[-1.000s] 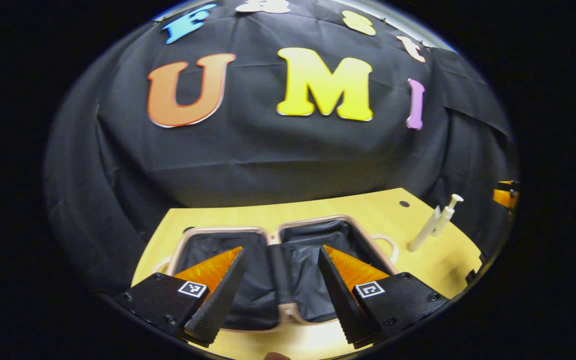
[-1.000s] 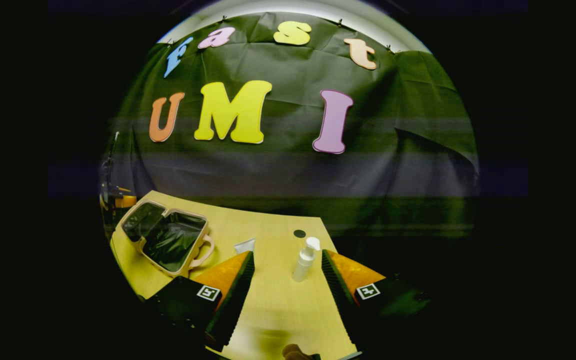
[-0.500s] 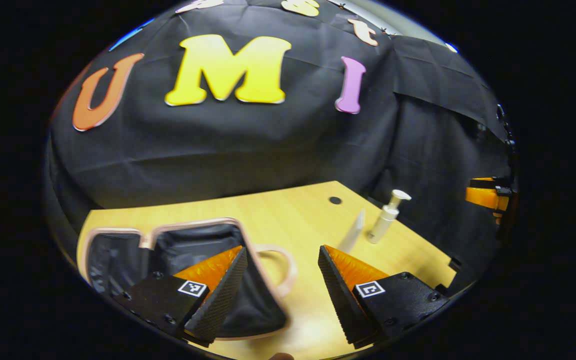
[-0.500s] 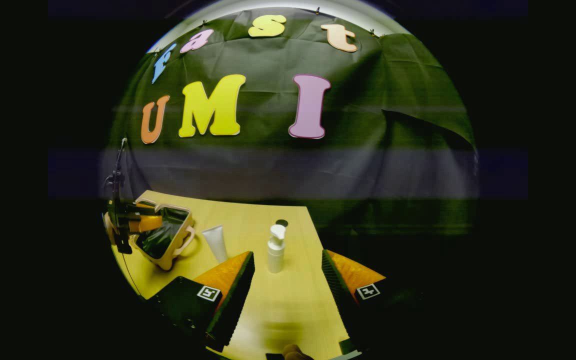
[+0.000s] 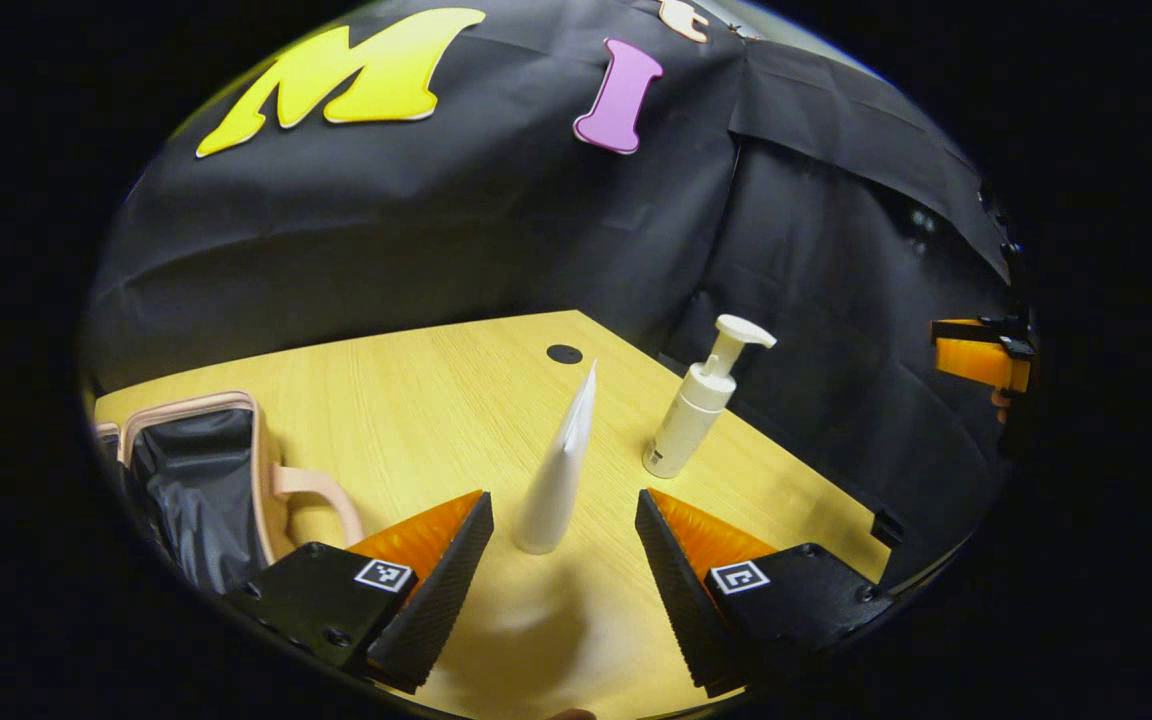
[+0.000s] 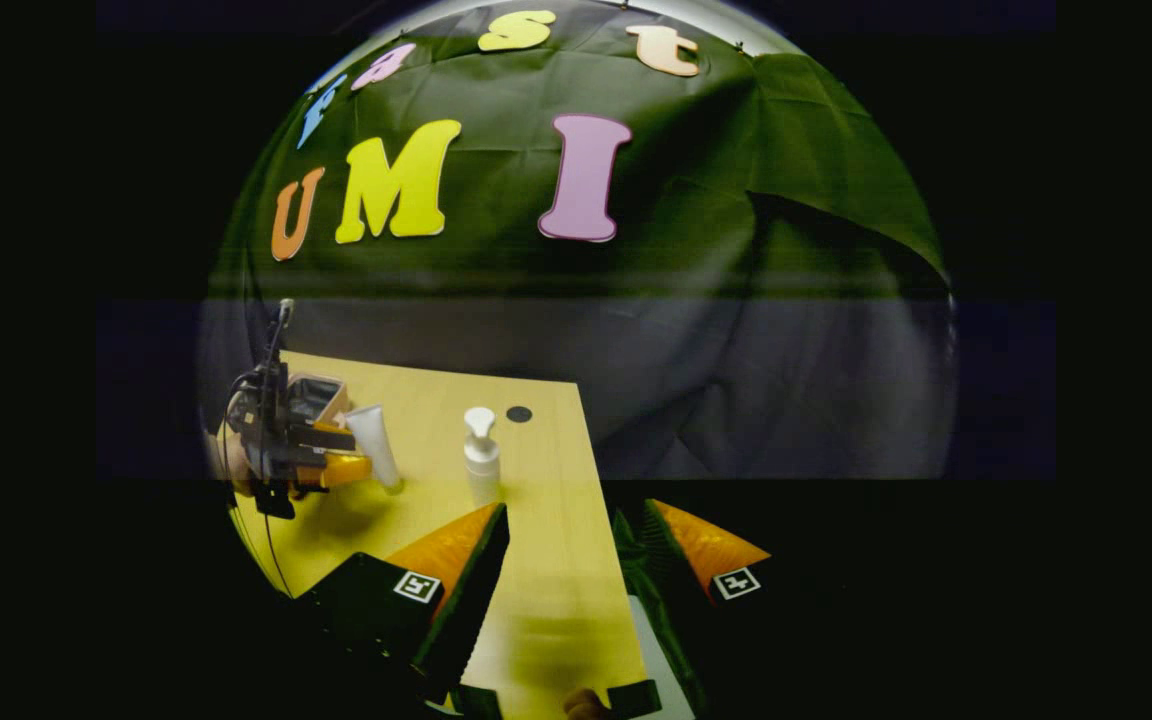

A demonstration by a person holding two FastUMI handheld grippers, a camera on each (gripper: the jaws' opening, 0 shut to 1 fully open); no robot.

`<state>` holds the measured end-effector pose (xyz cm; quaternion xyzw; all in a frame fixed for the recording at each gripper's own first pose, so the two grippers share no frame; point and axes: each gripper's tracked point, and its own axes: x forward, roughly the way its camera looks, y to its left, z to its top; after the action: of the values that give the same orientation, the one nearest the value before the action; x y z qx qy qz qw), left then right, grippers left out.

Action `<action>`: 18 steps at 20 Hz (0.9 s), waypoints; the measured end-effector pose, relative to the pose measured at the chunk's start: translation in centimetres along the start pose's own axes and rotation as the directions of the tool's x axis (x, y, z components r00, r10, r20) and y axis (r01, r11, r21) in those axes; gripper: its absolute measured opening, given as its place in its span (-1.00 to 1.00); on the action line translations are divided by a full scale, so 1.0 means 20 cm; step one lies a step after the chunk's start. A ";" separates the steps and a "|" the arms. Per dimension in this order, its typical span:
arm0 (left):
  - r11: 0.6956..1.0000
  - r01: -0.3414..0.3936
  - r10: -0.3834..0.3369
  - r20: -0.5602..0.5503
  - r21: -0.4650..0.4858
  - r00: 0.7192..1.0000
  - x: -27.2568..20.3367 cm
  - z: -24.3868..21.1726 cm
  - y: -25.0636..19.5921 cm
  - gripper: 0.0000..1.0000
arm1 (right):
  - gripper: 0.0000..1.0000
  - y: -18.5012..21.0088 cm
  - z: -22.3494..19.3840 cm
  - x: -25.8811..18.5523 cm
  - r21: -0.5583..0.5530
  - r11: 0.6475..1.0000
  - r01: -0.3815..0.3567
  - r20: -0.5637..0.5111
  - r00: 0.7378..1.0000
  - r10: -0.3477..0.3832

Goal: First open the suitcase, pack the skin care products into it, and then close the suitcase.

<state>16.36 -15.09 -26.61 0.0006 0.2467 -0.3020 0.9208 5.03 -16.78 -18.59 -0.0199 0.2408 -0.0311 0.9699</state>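
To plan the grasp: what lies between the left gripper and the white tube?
Nothing: in the left gripper view, bare table separates the open left gripper from the tube.

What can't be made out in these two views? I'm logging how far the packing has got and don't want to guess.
- Suitcase: left gripper view cuts it at the edge, so most of the interior is unseen; in the right gripper view the left gripper covers it.
- Tube: label too small to read.
- Pump bottle: fill level not visible through its opaque body.
- Right gripper: the right gripper view is dark and banded, blurring detail.
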 end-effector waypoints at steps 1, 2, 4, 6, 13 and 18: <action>1.000 -0.006 0.006 -0.010 -0.012 1.000 0.06 -0.02 0.01 0.84 | 0.60 -0.02 -0.01 0.01 0.000 1.000 -0.011 0.000 1.000 0.011; 1.000 -0.021 0.020 -0.018 -0.022 1.000 0.10 -0.03 0.02 0.83 | 0.60 -0.04 0.00 0.02 -0.005 1.000 -0.019 0.003 1.000 0.019; 0.998 -0.060 0.059 -0.030 -0.018 0.998 0.18 -0.06 0.07 0.79 | 0.60 -0.09 -0.02 0.04 -0.013 1.000 -0.021 0.005 1.000 0.021; 0.994 -0.112 0.112 -0.033 0.009 0.993 0.22 -0.07 0.14 0.77 | 0.60 -0.14 -0.04 0.06 -0.006 1.000 -0.022 0.000 1.000 0.022; 0.993 -0.119 0.119 -0.058 -0.007 0.991 0.28 -0.10 0.12 0.08 | 0.60 -0.15 -0.14 0.12 0.007 0.999 -0.053 -0.023 0.998 0.053; 0.991 -0.106 0.095 -0.130 -0.079 0.987 0.14 -0.14 0.03 -0.10 | 0.60 -0.06 -0.12 0.13 0.033 0.997 -0.073 0.002 0.997 0.073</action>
<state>17.45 -15.71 -30.52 -0.0076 0.3167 -0.2435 0.9167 6.09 -18.13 -21.81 0.0051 0.2404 0.0005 0.9707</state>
